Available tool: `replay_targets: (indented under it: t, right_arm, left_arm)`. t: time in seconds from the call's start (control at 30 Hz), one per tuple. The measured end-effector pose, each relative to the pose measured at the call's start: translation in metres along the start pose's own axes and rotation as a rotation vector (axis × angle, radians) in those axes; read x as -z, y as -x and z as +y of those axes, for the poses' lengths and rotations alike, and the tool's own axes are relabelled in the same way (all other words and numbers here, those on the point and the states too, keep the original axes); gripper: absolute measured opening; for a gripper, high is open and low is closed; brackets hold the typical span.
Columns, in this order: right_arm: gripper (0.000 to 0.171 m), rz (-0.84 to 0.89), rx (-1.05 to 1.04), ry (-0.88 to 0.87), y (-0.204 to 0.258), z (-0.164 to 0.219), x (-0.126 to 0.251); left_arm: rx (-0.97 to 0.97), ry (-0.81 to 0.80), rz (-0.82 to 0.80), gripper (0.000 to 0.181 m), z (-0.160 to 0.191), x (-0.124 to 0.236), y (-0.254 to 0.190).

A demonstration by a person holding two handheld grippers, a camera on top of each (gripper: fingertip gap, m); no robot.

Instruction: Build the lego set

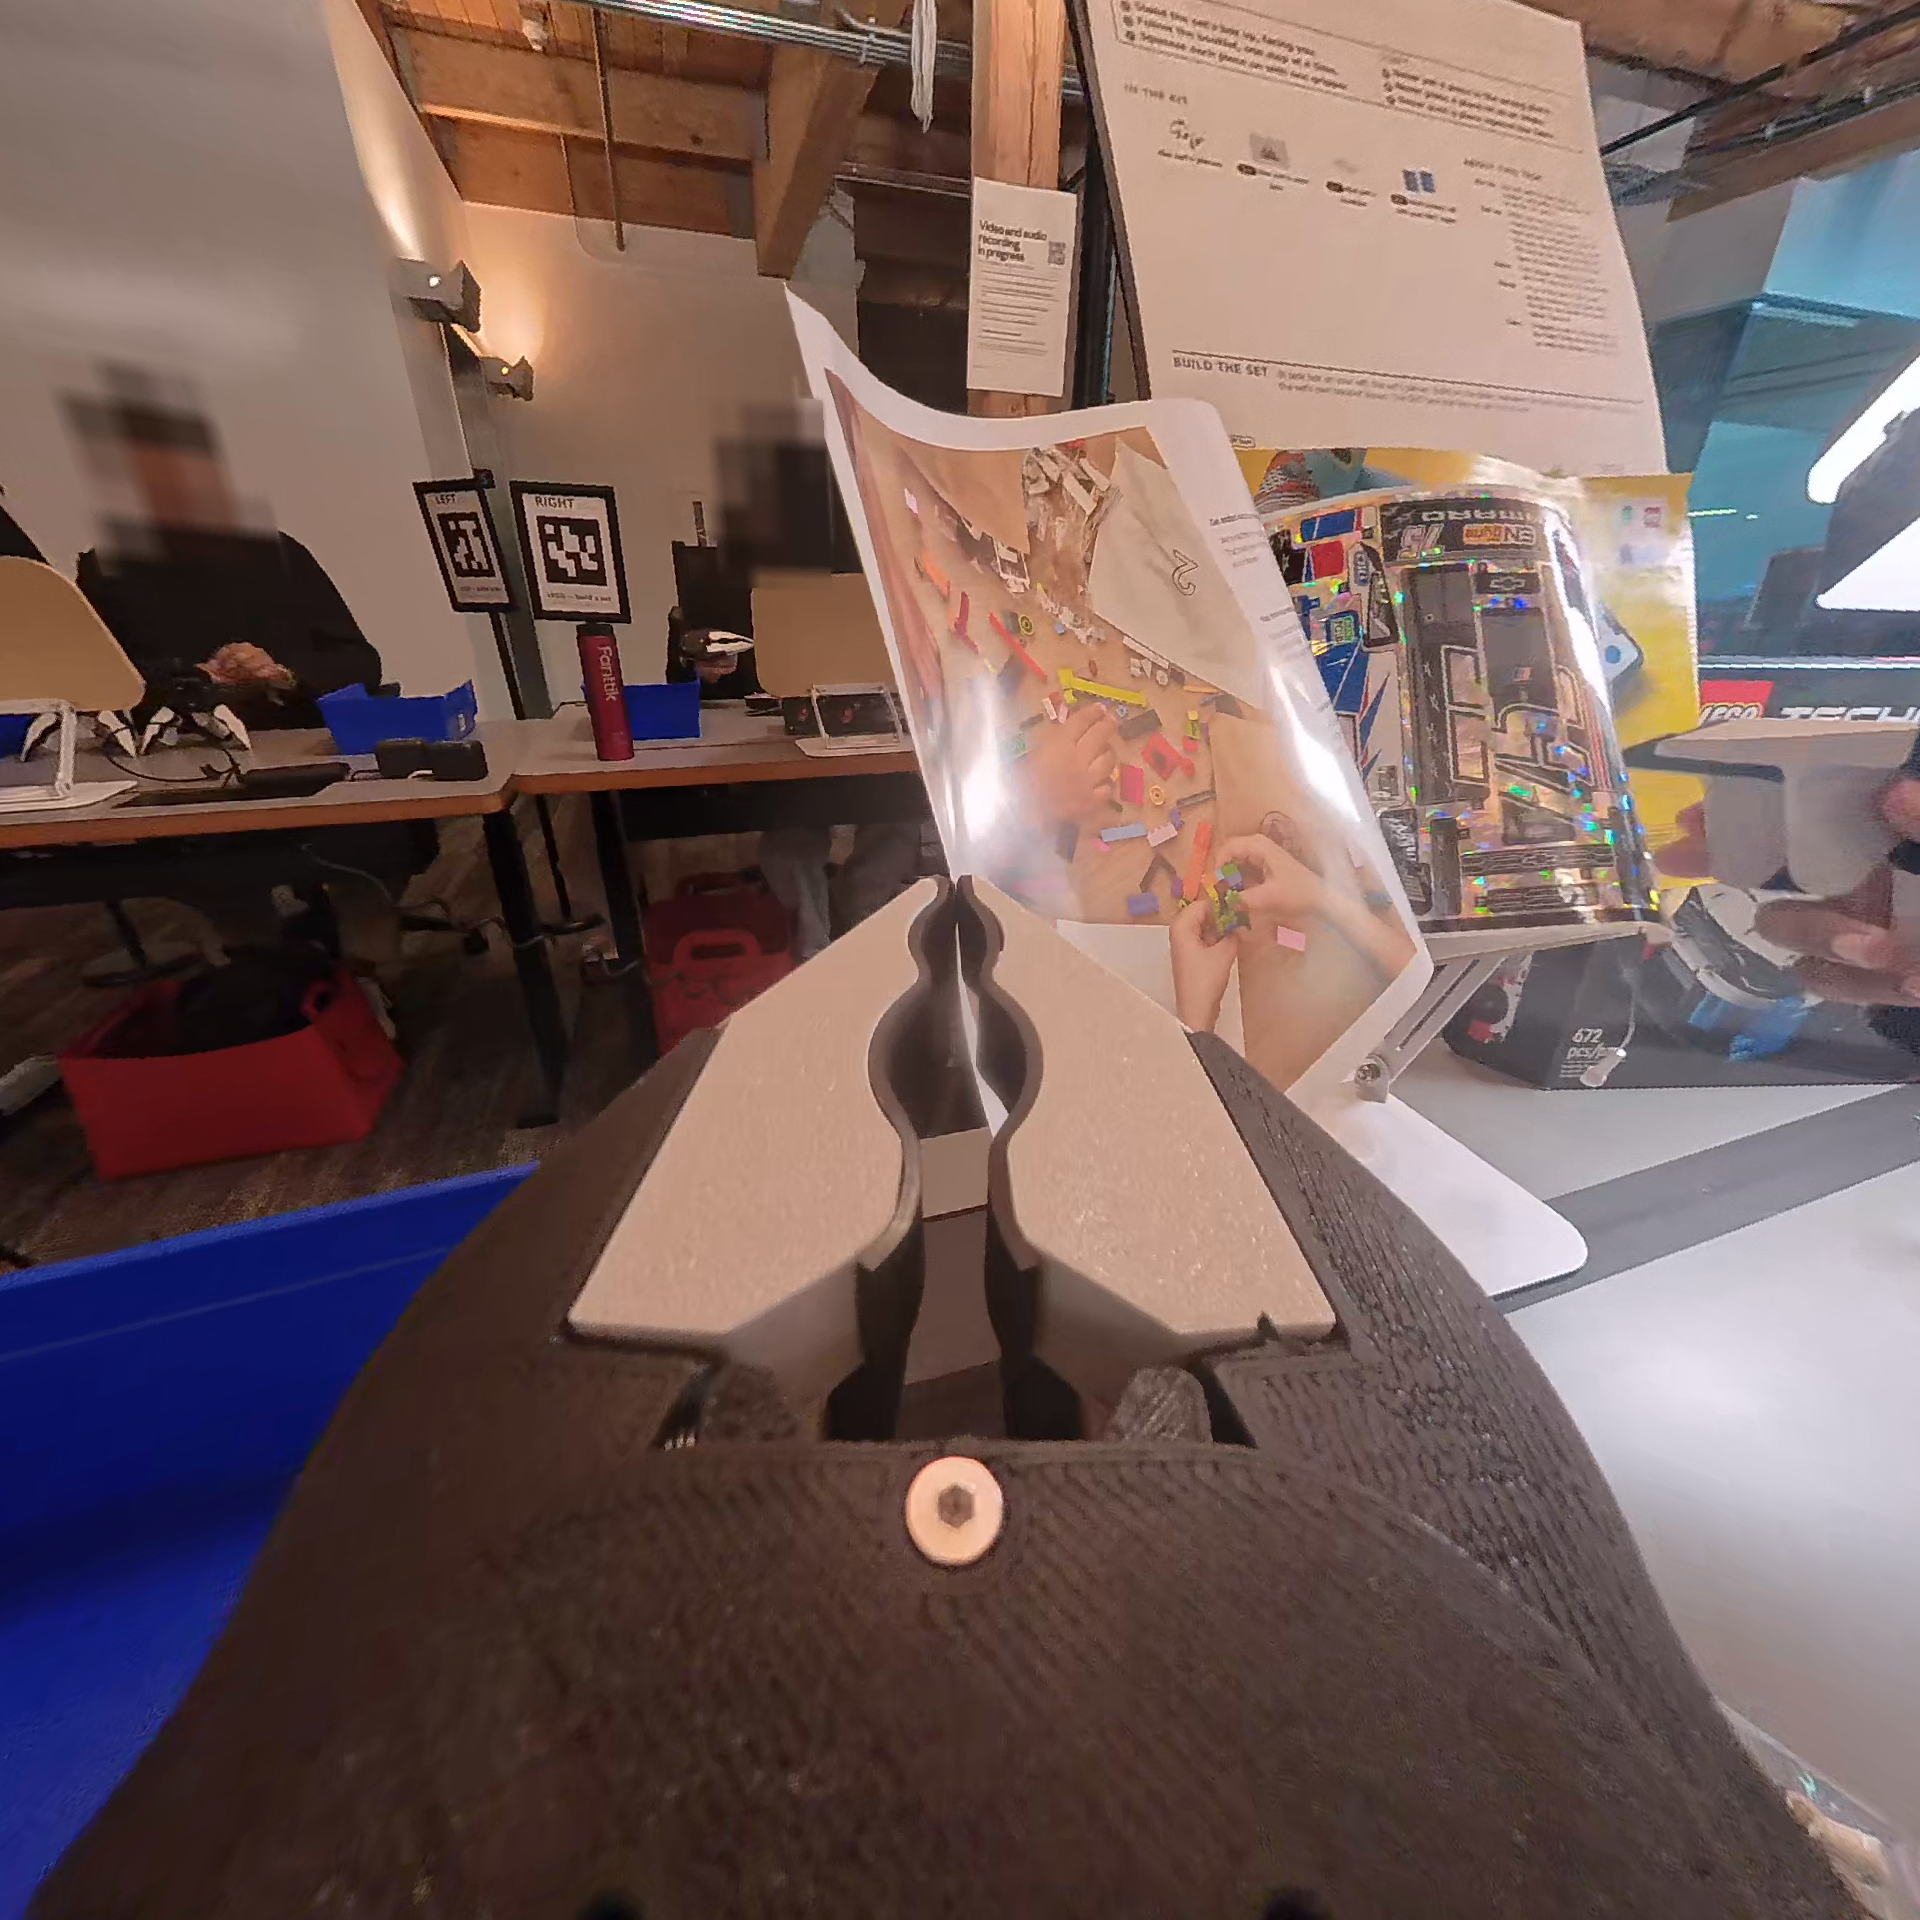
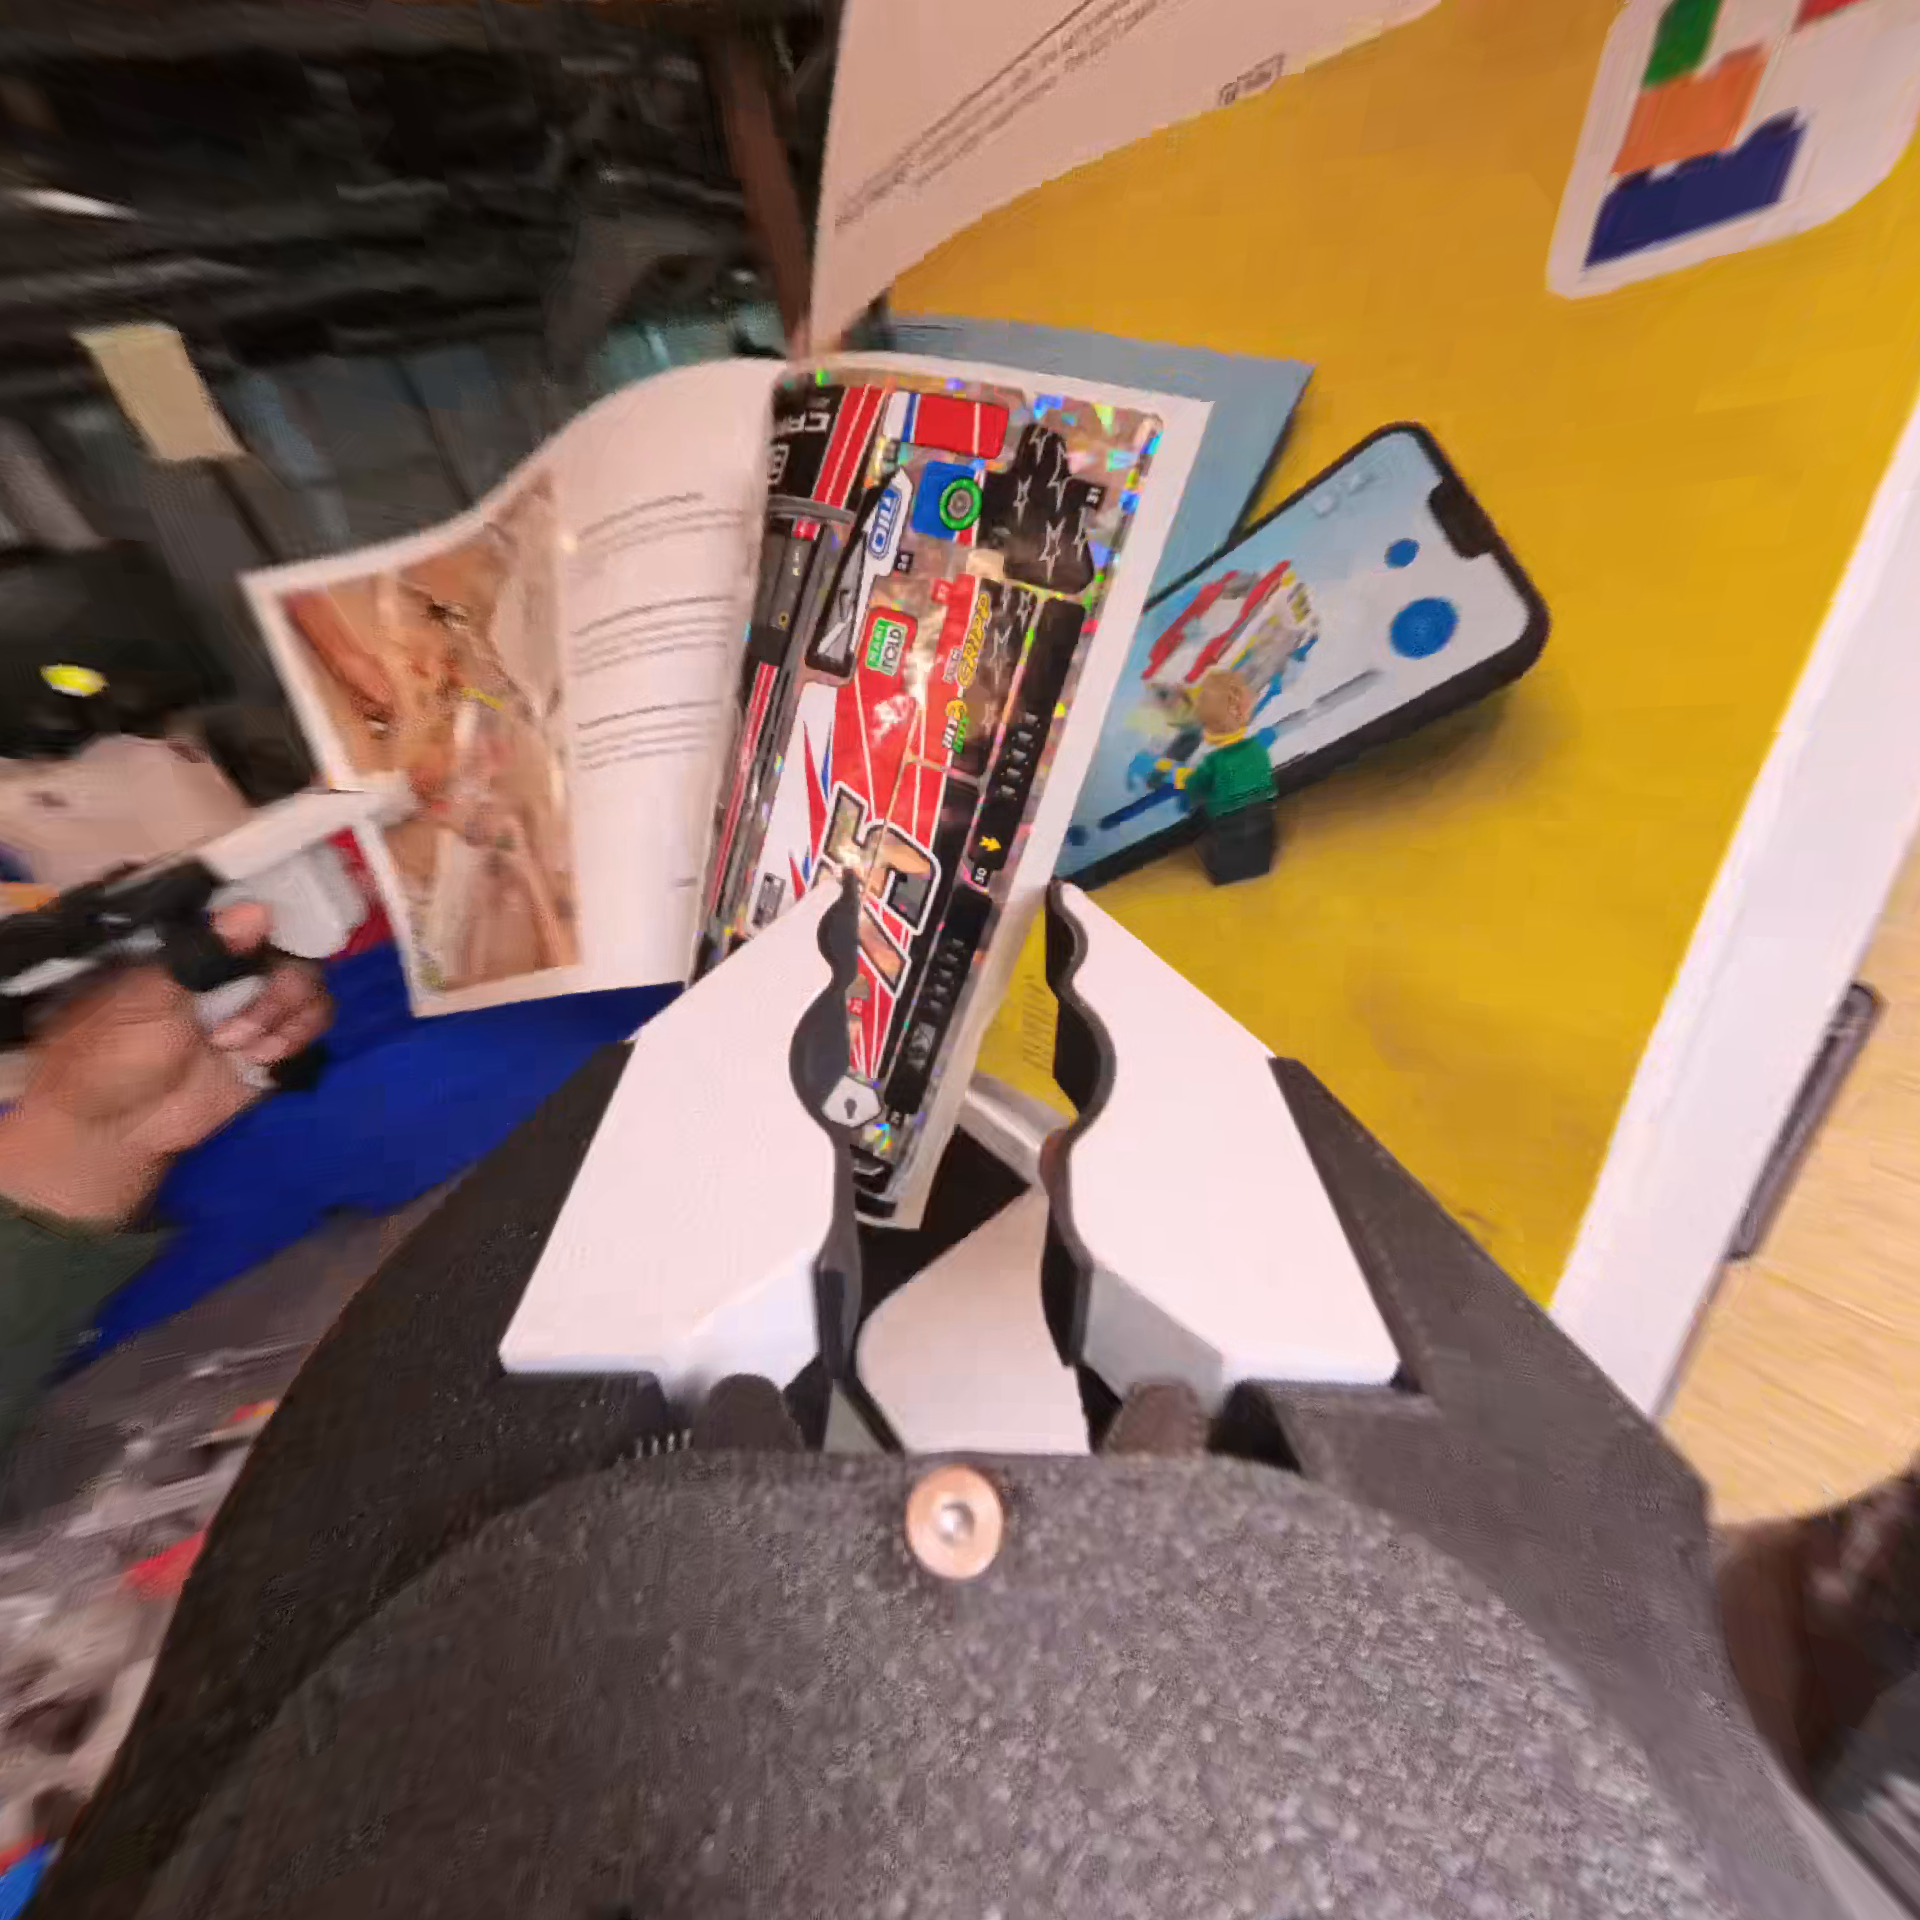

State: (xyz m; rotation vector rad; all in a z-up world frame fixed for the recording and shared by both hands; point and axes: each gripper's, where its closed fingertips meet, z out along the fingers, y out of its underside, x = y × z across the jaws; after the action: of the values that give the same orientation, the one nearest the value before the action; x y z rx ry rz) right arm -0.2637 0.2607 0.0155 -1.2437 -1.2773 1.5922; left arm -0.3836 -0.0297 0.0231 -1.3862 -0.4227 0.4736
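- The left gripper (image 1: 956,888) has its jaws clenched on the lower edge of a glossy booklet page (image 1: 1101,665), which curls upward from the white stand (image 1: 1455,1195) that carries the booklet.
- That page shows a photograph of hands sorting small coloured bricks on a wooden surface.
- Just right of the lifted page, also on the stand, stands a shiny holographic sticker sheet (image 1: 1496,717) printed with red, blue and black car decals.
- Behind the stand leans the yellow Lego box (image 1: 1652,644), with a large white instruction board (image 1: 1351,208) rising above it.
- The stand rests on a pale grey tabletop (image 1: 1714,1351); a blue bin (image 1: 156,1455) sits left of the stand, close to the camera.
- The right gripper (image 2: 951,899) has its jaws released, spread on either side of the sticker sheet's (image 2: 914,748) lower edge; the sheet lies against the left finger.
- In the right wrist view the left gripper (image 2: 405,805) appears left of the stand, pinching the page (image 2: 499,727), held by a hand (image 2: 135,1081).
- Right of the sticker sheet, the box (image 2: 1455,623) shows a printed phone and a small figure.
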Motion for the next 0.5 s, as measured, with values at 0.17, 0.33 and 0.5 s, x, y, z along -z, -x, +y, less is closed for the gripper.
replay_targets:
  t: [0.17, 0.33, 0.5]
  right_arm:
    - [0.039, -0.448, -0.254, -0.014, 0.044, 0.011, 0.02]
    - [0.041, -0.527, -0.271, -0.011, 0.056, 0.027, 0.021]
    - [0.0, -0.234, 0.021, 0.058, 0.039, 0.031, 0.004]
  left_arm:
    - [-0.002, 0.008, 0.006, 0.0, 0.003, -0.001, -0.004]
    - [-0.008, 0.013, 0.01, 0.0, 0.005, -0.003, -0.007]
    - [-0.015, 0.026, 0.001, 0.0, 0.008, -0.003, -0.005]
